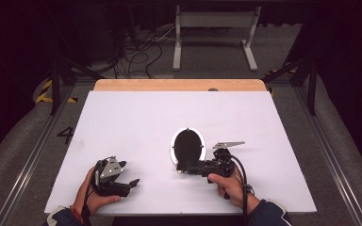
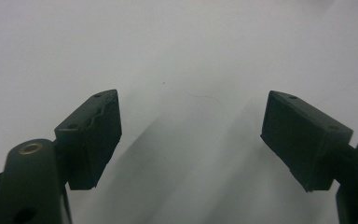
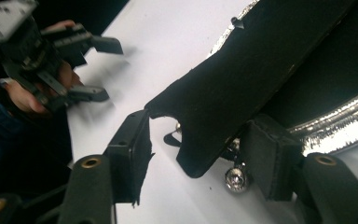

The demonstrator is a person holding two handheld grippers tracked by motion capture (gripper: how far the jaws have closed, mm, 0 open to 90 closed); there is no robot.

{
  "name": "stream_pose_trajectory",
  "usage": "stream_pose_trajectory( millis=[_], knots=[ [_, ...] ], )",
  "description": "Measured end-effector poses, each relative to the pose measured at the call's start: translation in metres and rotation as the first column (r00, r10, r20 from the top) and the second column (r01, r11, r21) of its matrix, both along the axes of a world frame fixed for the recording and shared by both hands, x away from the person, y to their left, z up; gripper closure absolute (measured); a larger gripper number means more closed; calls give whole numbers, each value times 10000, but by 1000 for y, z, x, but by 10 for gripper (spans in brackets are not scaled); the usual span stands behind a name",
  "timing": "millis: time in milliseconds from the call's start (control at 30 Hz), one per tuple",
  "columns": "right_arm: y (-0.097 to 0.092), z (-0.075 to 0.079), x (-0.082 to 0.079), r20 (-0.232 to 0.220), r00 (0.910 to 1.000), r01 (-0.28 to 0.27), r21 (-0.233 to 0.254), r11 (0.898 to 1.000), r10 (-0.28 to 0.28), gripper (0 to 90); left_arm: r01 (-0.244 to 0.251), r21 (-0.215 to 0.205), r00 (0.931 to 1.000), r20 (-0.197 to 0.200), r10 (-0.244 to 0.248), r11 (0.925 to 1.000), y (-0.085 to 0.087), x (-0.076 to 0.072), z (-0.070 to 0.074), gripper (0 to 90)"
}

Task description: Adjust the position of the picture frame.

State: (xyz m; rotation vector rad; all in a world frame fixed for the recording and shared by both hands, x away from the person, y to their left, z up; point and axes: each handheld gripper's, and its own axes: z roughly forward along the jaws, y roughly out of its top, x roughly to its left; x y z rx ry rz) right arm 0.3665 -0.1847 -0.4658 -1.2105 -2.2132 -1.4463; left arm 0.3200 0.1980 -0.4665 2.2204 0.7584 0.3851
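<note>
My right tool (image 1: pixel 185 168) lies low over the near half of the white desk (image 1: pixel 136 117), pointing toward my left, with its tip at the near edge of a black oval thing with a silver rim (image 1: pixel 188 146). That oval thing rests on the desk a little right of the middle, and I cannot tell for sure what it is; it looks like a small dark pouch or case with a shiny lining. In the right gripper view a black flap (image 3: pixel 242 79) of it hangs down between my two jaws, with the silver rim (image 3: pixel 345 116) behind it and a small round metal stud (image 3: pixel 235 178) near the desk beneath the flap. The jaws stand partly apart: there is a clear gap between the left pad and the flap, while the right pad sits just beside or behind the fabric, and I cannot tell whether it touches. So the tool is not clamped on the flap, though the flap is between the jaws.

My left tool (image 1: pixel 131 181) rests in my left hand (image 1: pixel 90 195) near the front left of the desk, well apart from the oval thing. In the left gripper view its jaws are spread wide over bare white desk, with nothing between the pads (image 2: pixel 93 135). The right gripper view shows this left tool farther off, also spread and holding nothing.
</note>
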Motion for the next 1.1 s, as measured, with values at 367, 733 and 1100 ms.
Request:
stream_pose_trajectory(
  millis=[367,733,1100],
  knots=[
    [-2,-4,11,-695,9954,719,756,9945,-666,504,60,-30,9999,-109,-61,10000,-6,2,-1,196],
    [-4,-5,15,-993,9932,703,1032,9922,-601,503,289,-458,9996,-27,-290,9985,-22,24,6,186],
    [-2,-4,19,-1038,9936,537,937,9942,-439,510,832,-331,9965,60,-831,9960,-41,39,8,186]
  ],
)
